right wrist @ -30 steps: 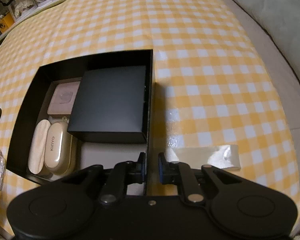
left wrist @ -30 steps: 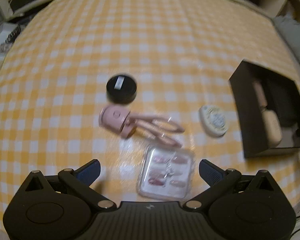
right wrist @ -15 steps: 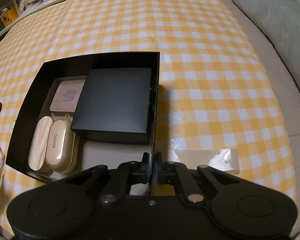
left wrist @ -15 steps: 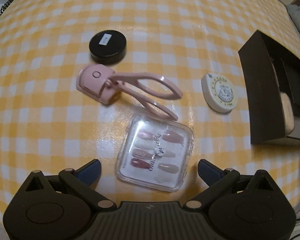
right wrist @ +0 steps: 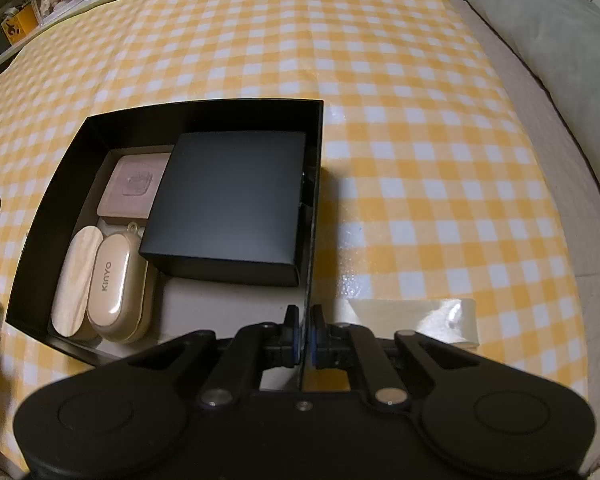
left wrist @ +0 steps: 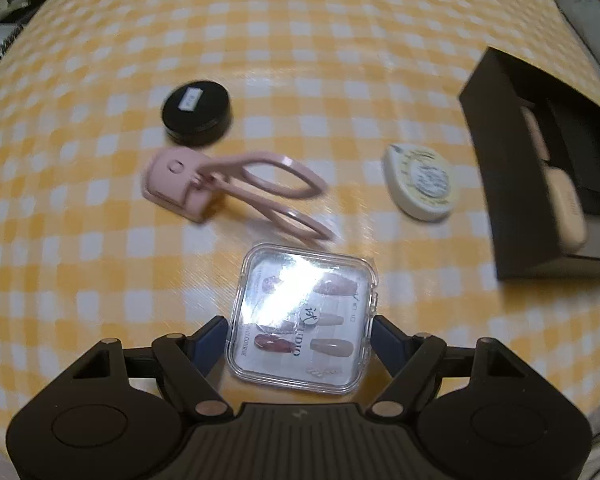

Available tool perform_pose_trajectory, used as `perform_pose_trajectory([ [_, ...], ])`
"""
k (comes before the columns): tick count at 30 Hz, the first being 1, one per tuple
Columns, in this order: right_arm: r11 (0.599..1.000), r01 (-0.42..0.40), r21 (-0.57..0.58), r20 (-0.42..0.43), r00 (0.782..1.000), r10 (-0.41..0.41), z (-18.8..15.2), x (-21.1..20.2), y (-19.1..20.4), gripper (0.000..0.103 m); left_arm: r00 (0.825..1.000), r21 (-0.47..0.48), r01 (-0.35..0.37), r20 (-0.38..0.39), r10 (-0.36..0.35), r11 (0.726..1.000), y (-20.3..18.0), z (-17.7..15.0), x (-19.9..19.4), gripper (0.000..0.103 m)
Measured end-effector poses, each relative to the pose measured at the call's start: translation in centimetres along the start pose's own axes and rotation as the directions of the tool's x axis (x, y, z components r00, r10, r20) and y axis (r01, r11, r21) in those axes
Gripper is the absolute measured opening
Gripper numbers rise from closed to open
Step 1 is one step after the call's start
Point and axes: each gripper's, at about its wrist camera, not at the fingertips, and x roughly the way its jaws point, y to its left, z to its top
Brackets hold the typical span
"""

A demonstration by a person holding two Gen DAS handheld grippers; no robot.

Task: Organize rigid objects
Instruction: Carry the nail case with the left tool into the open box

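Observation:
In the left wrist view a clear case of press-on nails [left wrist: 305, 316] lies between the fingers of my left gripper [left wrist: 300, 334], which has closed in to its sides. Beyond it lie a pink eyelash curler [left wrist: 220, 184], a round black jar [left wrist: 197, 112] and a cream oval tin [left wrist: 422, 182]. A black open box [right wrist: 52, 216] also shows at the right of the left wrist view [left wrist: 500, 168]. My right gripper [right wrist: 305, 334] is shut on the box's right wall. Inside are a black lidded box [right wrist: 232, 200], a pink case [right wrist: 134, 190] and a beige KINYO case [right wrist: 110, 280].
The yellow checked tablecloth [right wrist: 400, 120] covers the table. A strip of clear tape [right wrist: 412, 316] lies to the right of my right gripper. A grey cushion [right wrist: 540, 32] lies beyond the table's right edge. Shelves with clutter stand at the far left.
My left gripper has moved forward over the nail case and its fingers have closed in to the case's sides. My right gripper has closed fully on the box wall.

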Motion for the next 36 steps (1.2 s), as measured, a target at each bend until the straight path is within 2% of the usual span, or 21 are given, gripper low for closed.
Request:
perform_pose_trajectory([
  [5,1.0,-0.001,-0.003,-0.003,1.0,0.001,0.1,0.4,0.1,0.006,0.995,-0.035,0.102,0.023,-0.101,0.994,-1.4,-1.5,-1.7,0.078],
  [10,1.0,0.0,-0.005,-0.004,1.0,0.0,0.1,0.4,0.1,0.005,0.971,-0.081,0.214,0.125,-0.203,0.974,-1.9,-1.8,-5.0,0.078],
  [14,1.0,-0.001,-0.004,-0.004,1.0,0.001,0.1,0.4,0.1,0.005,0.947,-0.058,0.251,0.222,-0.232,0.966,-3.5,-0.3,-7.1,0.078],
  [17,1.0,0.0,-0.006,-0.004,1.0,0.0,0.0,0.4,0.1,0.005,0.935,-0.066,0.275,0.252,-0.25,0.959,-5.0,1.7,-7.3,0.078],
  [21,1.0,-0.001,-0.004,-0.004,1.0,0.001,0.0,0.4,0.1,0.005,0.918,-0.019,0.286,0.291,-0.269,0.958,-8.0,4.1,-7.3,0.078],
  [25,1.0,0.0,-0.005,-0.004,1.0,0.0,0.0,0.3,0.1,0.006,0.915,-0.007,0.292,0.294,-0.277,0.956,-11.1,6.7,-6.0,0.078],
  [30,1.0,-0.002,-0.006,-0.004,1.0,0.002,0.0,0.4,0.1,0.006,0.923,-0.005,0.251,0.303,-0.237,0.968,-13.9,9.7,-3.9,0.078],
  [36,1.0,-0.005,-0.006,-0.003,1.0,0.005,0.1,0.4,0.2,0.006,0.936,-0.013,0.214,0.289,-0.201,0.977,-15.1,11.7,-2.1,0.078],
])
